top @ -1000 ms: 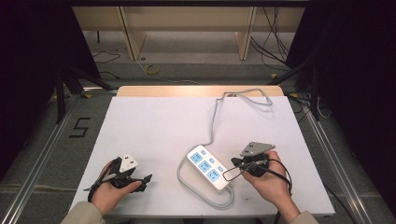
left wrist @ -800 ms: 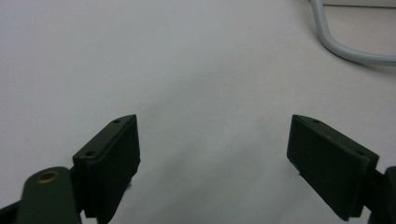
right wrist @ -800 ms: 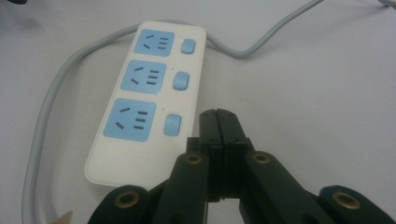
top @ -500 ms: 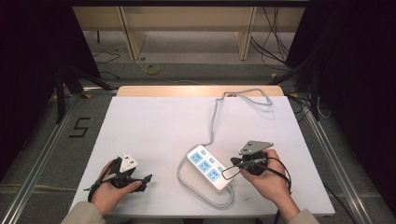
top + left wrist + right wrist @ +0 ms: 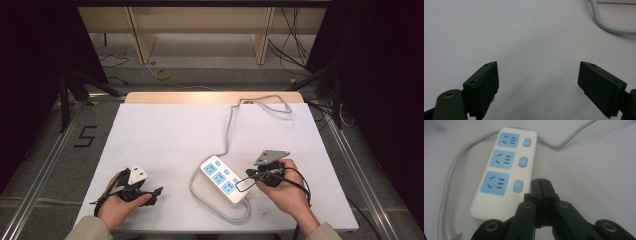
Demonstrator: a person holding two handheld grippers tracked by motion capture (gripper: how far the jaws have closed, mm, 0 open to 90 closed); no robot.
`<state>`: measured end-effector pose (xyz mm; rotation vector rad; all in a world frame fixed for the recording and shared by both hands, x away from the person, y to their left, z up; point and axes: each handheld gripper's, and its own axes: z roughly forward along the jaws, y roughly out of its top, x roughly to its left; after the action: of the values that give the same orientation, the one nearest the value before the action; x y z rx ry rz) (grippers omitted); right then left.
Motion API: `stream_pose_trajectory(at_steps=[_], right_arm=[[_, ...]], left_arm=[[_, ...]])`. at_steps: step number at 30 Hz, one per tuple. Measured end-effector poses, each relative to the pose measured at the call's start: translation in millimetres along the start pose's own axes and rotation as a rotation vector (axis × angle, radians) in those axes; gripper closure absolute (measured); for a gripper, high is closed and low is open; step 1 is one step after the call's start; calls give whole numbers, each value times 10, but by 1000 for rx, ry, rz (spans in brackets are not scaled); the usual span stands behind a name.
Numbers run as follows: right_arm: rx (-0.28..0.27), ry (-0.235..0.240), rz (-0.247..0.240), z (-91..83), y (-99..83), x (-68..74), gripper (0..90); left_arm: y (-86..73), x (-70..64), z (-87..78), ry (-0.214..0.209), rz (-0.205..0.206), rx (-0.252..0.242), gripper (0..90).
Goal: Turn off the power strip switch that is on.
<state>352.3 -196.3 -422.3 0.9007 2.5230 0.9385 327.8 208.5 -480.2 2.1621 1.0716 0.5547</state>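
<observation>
A white power strip (image 5: 223, 179) with three blue sockets and three blue switches lies at the table's front centre, its grey cable (image 5: 230, 125) looping round the near end and running to the far edge. My right gripper (image 5: 248, 175) is shut and empty, its tips just right of the strip. In the right gripper view the strip (image 5: 504, 170) lies ahead to the left, and the shut gripper (image 5: 540, 181) ends beside the nearest switch (image 5: 517, 186). My left gripper (image 5: 157, 191) rests at the front left. Seen from its own camera, the left gripper (image 5: 537, 64) stands wide open over bare table.
The white table (image 5: 165, 135) has a wooden strip along its far edge. A stretch of the grey cable (image 5: 609, 26) shows at the upper right of the left gripper view. Beyond the table are shelving legs, floor cables and a yellow roll (image 5: 162, 75).
The right gripper has edged slightly left toward the power strip. The left hand and gripper have stayed put.
</observation>
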Motion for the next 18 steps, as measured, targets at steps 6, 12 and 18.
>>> stream_pose_trajectory(at_steps=[6, 12, 18], right_arm=[[7, 7, -2, 17, 18, 6, 900], [17, 15, -1, 33, 38, 12, 900], [32, 28, -3, 55, 58, 22, 900]], left_arm=[[0, 0, -1, 1, 0, -1, 169], [0, -1, -1, 1, 0, 0, 169], [-1, -2, 1, 1, -1, -2, 168]])
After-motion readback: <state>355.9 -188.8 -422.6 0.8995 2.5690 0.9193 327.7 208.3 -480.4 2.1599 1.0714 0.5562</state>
